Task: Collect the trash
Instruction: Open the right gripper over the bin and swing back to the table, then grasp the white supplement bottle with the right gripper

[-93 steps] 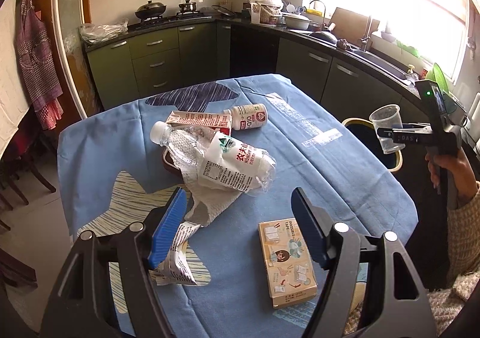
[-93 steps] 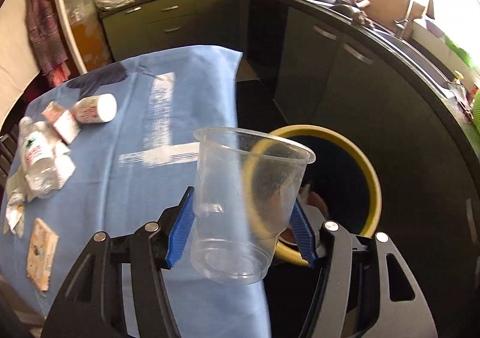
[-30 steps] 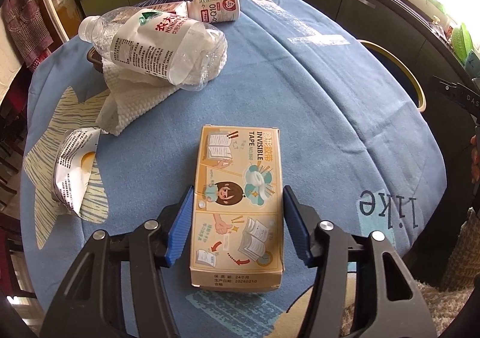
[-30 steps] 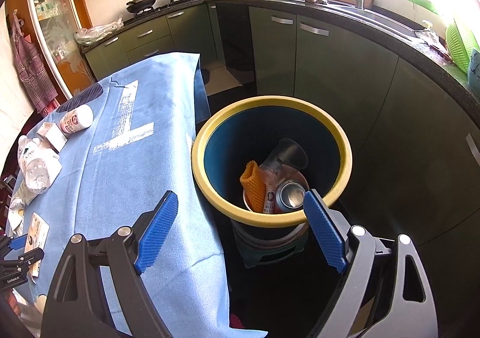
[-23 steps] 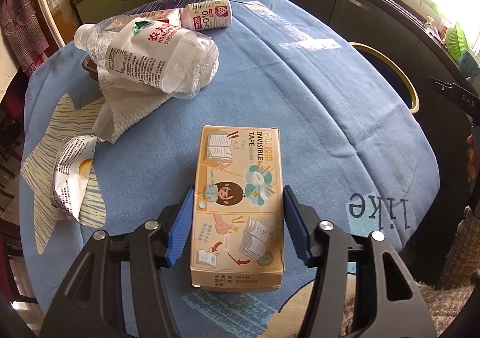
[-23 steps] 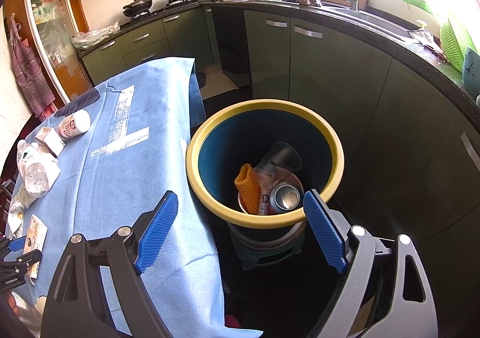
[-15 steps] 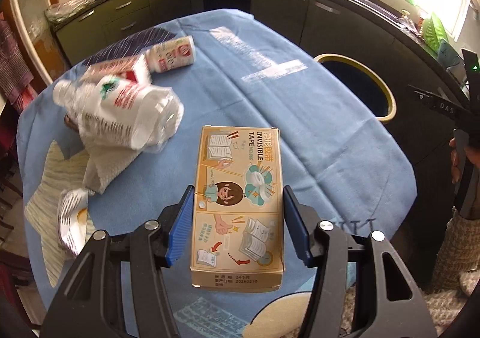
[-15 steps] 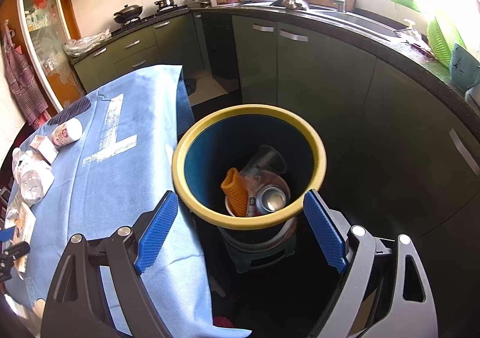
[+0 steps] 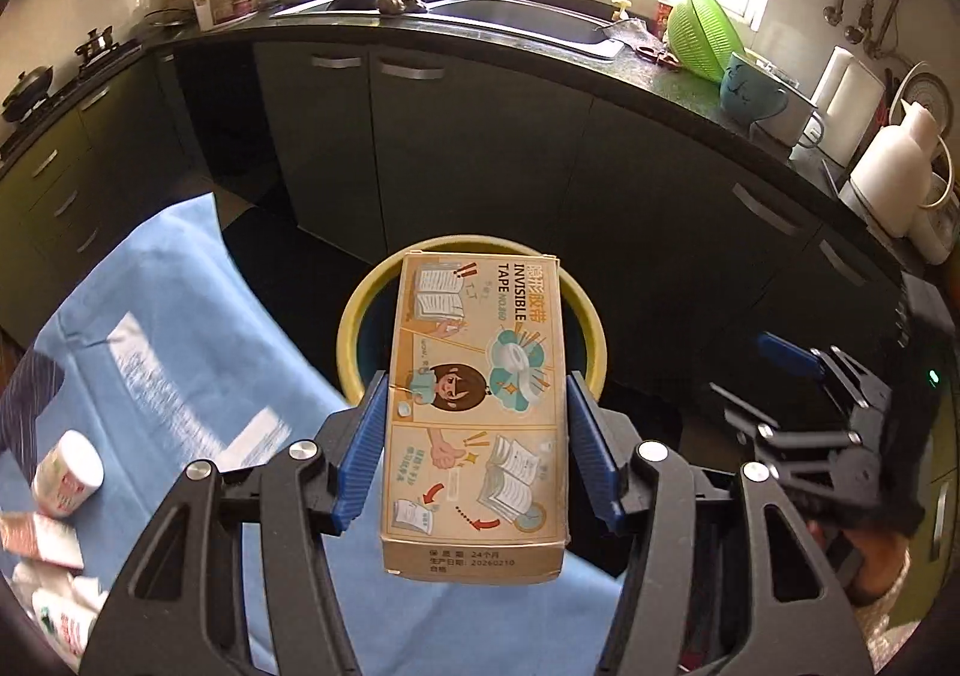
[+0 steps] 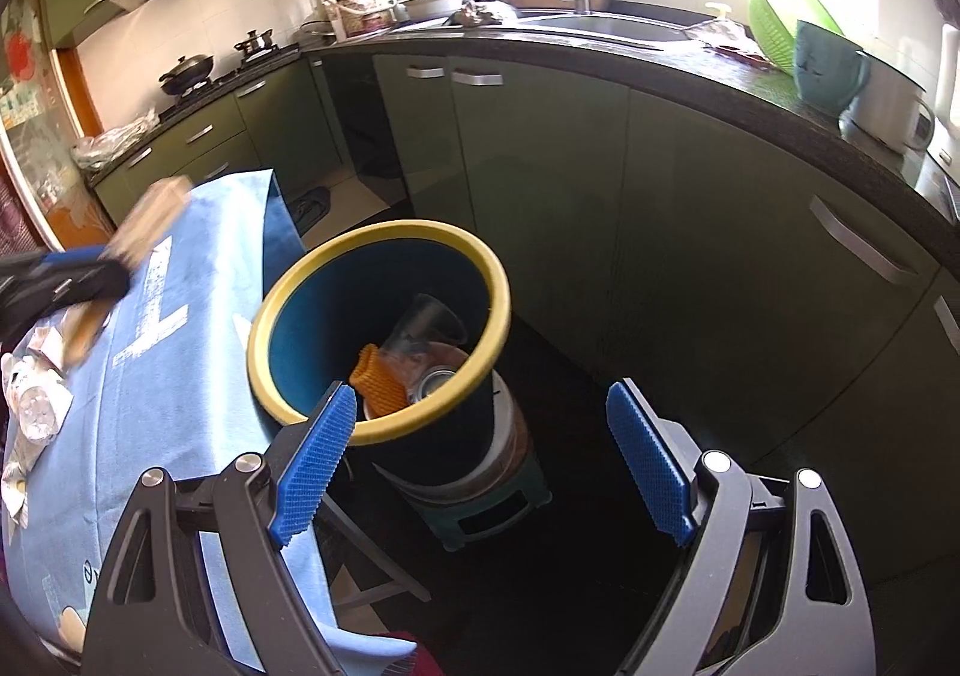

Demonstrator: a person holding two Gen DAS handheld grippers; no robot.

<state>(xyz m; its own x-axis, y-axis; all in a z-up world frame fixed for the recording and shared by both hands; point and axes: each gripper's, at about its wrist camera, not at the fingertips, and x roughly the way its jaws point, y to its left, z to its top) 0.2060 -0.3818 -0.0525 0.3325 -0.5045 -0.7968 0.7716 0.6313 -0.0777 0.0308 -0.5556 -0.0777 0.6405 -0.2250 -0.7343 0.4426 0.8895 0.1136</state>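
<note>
Left gripper (image 9: 474, 445) raised, level, blue pads (image 9: 360, 454) clamped on sides of tan cardboard tape box (image 9: 477, 412). Right gripper (image 10: 480, 466) far right, jaws spread wide, holding nothing, angled down.

Spread fingers (image 10: 312, 466) above yellow-rimmed bin (image 10: 384, 250)

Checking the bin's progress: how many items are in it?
3 visible in the bin: clear cup, orange cloth, can. More may be hidden beneath.
</note>
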